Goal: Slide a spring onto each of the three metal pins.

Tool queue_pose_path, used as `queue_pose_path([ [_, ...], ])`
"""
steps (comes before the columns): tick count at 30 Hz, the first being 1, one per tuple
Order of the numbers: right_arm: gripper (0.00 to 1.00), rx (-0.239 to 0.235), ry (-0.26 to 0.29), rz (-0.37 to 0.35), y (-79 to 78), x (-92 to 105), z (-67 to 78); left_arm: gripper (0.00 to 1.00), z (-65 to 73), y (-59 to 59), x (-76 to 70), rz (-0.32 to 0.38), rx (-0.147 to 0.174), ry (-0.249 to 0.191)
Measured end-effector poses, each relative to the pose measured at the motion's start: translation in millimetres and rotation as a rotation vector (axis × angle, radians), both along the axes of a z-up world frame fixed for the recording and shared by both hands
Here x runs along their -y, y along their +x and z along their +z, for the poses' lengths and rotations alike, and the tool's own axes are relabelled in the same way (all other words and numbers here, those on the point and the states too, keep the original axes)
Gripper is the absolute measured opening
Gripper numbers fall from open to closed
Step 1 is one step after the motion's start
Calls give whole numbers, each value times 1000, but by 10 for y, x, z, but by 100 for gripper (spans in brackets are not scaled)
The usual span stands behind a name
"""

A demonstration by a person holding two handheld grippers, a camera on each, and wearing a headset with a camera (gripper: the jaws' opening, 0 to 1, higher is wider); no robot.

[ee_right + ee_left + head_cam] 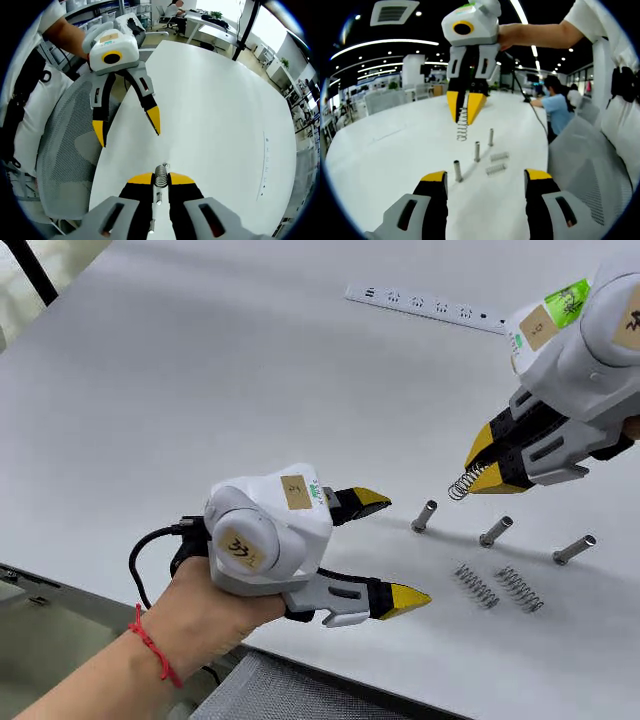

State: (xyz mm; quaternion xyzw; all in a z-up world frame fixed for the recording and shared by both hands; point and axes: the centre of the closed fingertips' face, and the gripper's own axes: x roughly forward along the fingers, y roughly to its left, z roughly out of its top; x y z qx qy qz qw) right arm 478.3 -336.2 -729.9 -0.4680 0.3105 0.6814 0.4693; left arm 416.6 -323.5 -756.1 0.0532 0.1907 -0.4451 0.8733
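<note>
1. The left gripper (405,550), a white moulded-plastic shell with black jaws tipped in yellow, sits at the lower centre of the head view. A hand (205,615) wearing a red cord bracelet (152,645) holds it. Its jaws are spread wide and hold nothing.
2. The right gripper (478,472), of the same build, enters from the upper right. Its jaws are pinched on one end of a thin coiled wire spring (462,483), which hangs off the yellow tips clear of the surface.
3. Three short, bright cylindrical metal pins (496,531) stand upright in a row right of centre on the smooth, matte white surface (200,390). All three are bare.
4. Two loose coiled springs (497,587) lie flat side by side just below the pins in the frame.
5. A long white power strip (425,306) lies along the top edge.
</note>
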Motion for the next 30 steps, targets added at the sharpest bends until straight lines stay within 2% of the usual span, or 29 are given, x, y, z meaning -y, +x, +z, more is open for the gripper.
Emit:
queue_pose_path([
  [11, 12, 5, -36, 7, 70, -82, -209, 75, -26, 11, -32, 4, 0, -9],
  [15, 12, 2, -48, 6, 88, -89, -281, 80, -61, 4, -37, 1, -10, -4],
  [19, 12, 1, -58, 9, 44, -86, -299, 82, -82, -7, -36, 0, -20, -7],
  [30, 12, -10, -68, 7, 10, -93, -342, 83, -81, 4, -40, 12, -18, -19],
])
